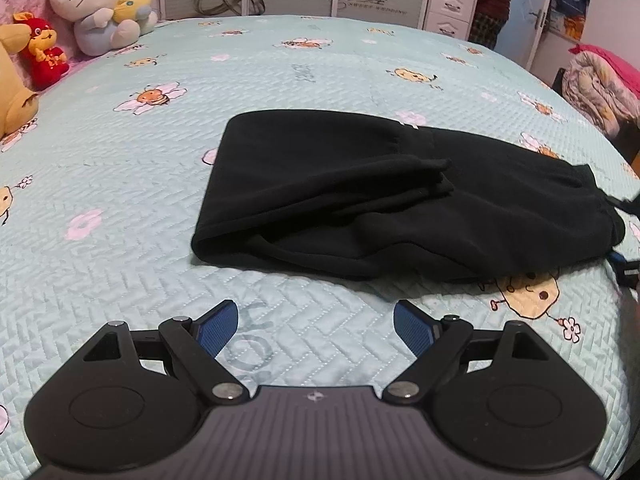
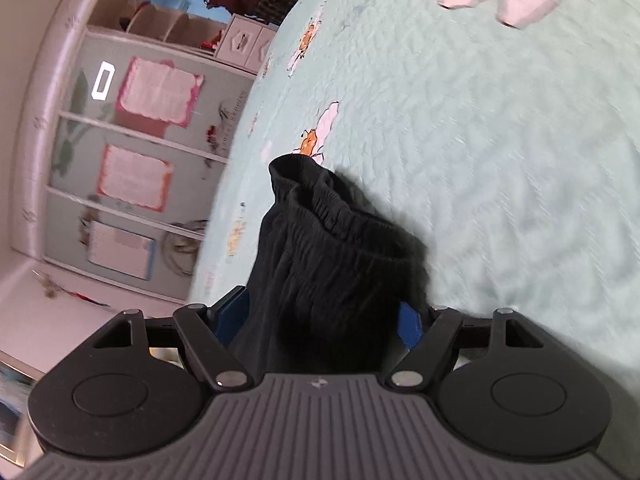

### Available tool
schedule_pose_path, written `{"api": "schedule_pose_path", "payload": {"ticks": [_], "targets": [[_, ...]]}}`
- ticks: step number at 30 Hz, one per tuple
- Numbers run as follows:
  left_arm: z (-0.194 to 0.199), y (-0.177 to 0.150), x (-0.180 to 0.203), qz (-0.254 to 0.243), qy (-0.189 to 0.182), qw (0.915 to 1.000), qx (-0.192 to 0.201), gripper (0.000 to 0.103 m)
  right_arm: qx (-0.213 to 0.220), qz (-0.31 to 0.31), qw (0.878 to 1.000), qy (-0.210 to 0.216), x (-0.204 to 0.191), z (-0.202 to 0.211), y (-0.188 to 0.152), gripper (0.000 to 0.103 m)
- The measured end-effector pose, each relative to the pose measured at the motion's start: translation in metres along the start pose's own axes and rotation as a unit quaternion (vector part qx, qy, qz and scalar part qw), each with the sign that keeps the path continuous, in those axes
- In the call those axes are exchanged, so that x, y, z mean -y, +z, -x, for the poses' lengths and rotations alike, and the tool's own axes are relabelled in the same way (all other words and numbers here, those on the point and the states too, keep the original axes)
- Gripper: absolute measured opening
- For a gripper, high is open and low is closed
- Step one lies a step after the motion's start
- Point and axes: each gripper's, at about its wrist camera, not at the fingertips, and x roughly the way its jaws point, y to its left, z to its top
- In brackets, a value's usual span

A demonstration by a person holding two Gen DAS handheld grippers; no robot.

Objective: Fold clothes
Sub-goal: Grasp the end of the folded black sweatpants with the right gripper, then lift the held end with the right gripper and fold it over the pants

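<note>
We log a pair of black trousers lying folded over on the bed, toward its right edge in the left wrist view, the quilted bee-print bedspread bare in front of them. The elastic waistband end points to that right edge.

Left gripper: jaws spread wide, nothing between the blue pads, hovering over bare bedspread just short of the trousers' near folded edge.

Right gripper: in the right wrist view the waistband end of the trousers sits between its jaws, cloth bunched and standing up ahead of the pads. The jaws stand fairly wide; whether the pads actually press on the cloth we cannot tell, as the fabric hides the contact. The view is rolled on its side and blurred.

Risks, as we judge them:
- Thick bunched waistband in a loose bite could slip out when lifted, dropping the fold.
- Only one end is in a gripper; pulling it alone would drag the whole stack toward the bed's right edge and undo the layers beneath.
- Left gripper, if it closes low, could catch the bedspread along with the trouser edge, or take only the top layer.
- The drawstring dangling at the right edge may snag.
</note>
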Motion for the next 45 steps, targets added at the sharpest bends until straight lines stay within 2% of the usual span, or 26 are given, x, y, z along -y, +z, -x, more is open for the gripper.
{"api": "schedule_pose_path", "payload": {"ticks": [1, 3, 4, 7, 10, 13, 16, 19, 22, 26, 29, 31, 32, 36, 37, 40, 42, 45], "targets": [[-0.001, 0.000, 0.002, -0.002, -0.001, 1.0000, -0.002, 0.088, 0.004, 0.007, 1.000, -0.005, -0.002, -0.001, 0.000, 0.076], [-0.001, -0.002, 0.003, -0.006, -0.003, 1.0000, -0.003, 0.088, 0.009, 0.022, 1.000, -0.020, -0.006, -0.001, -0.003, 0.060], [-0.001, -0.002, 0.004, -0.006, -0.004, 1.0000, -0.004, 0.088, 0.009, 0.025, 0.999, -0.029, -0.003, 0.000, -0.003, 0.038], [0.000, -0.002, 0.002, -0.005, -0.007, 1.0000, -0.004, 0.088, 0.009, 0.007, 1.000, -0.028, 0.008, 0.005, -0.001, 0.030], [0.003, -0.002, -0.003, 0.000, -0.009, 1.0000, 0.000, 0.088, 0.016, 0.027, 0.999, -0.040, -0.003, 0.008, -0.003, 0.028], [0.007, -0.002, -0.010, 0.011, -0.011, 0.9999, 0.005, 0.088, 0.039, 0.090, 0.994, -0.048, -0.040, 0.010, -0.004, 0.027], [0.011, -0.001, -0.018, 0.021, -0.013, 0.9997, 0.010, 0.088, 0.061, 0.178, 0.981, -0.051, -0.095, 0.012, -0.011, 0.026], [0.013, -0.001, -0.026, 0.031, -0.016, 0.9993, 0.014, 0.088, 0.079, 0.283, 0.955, -0.039, -0.157, 0.015, -0.036, 0.026], [0.016, -0.001, -0.036, 0.043, -0.019, 0.9987, 0.018, 0.088, 0.087, 0.386, 0.918, -0.016, -0.215, 0.012, -0.078, 0.026], [0.021, -0.004, -0.051, 0.060, -0.020, 0.9977, 0.023, 0.088, 0.065, 0.522, 0.850, 0.025, -0.275, -0.001, -0.161, 0.026], [0.025, -0.010, -0.065, 0.071, -0.016, 0.9971, 0.023, 0.088, 0.024, 0.604, 0.795, 0.047, -0.293, -0.021, -0.236, 0.025], [0.026, -0.015, -0.076, 0.080, -0.010, 0.9965, 0.020, 0.088, -0.006, 0.638, 0.768, 0.051, -0.290, -0.038, -0.281, 0.025], [0.026, -0.017, -0.081, 0.084, -0.007, 0.9963, 0.018, 0.088, -0.023, 0.649, 0.759, 0.048, -0.286, -0.047, -0.301, 0.025], [0.022, -0.026, -0.100, 0.097, 0.003, 0.9953, 0.004, 0.088, -0.064, 0.685, 0.725, 0.013, -0.256, -0.079, -0.365, 0.024], [0.021, -0.027, -0.104, 0.100, 0.004, 0.9950, 0.002, 0.088, -0.068, 0.689, 0.722, 0.005, -0.250, -0.083, -0.374, 0.024], [0.018, -0.029, -0.110, 0.108, 0.005, 0.9941, 0.001, 0.088, -0.056, 0.697, 0.715, -0.006, -0.246, -0.082, -0.386, 0.024], [0.016, -0.029, -0.114, 0.113, 0.005, 0.9935, 0.000, 0.088, -0.034, 0.700, 0.713, 0.005, -0.254, -0.071, -0.387, 0.024], [0.014, -0.029, -0.115, 0.121, 0.003, 0.9927, 0.002, 0.088, -0.012, 0.696, 0.717, 0.034, -0.272, -0.054, -0.383, 0.023]]}}
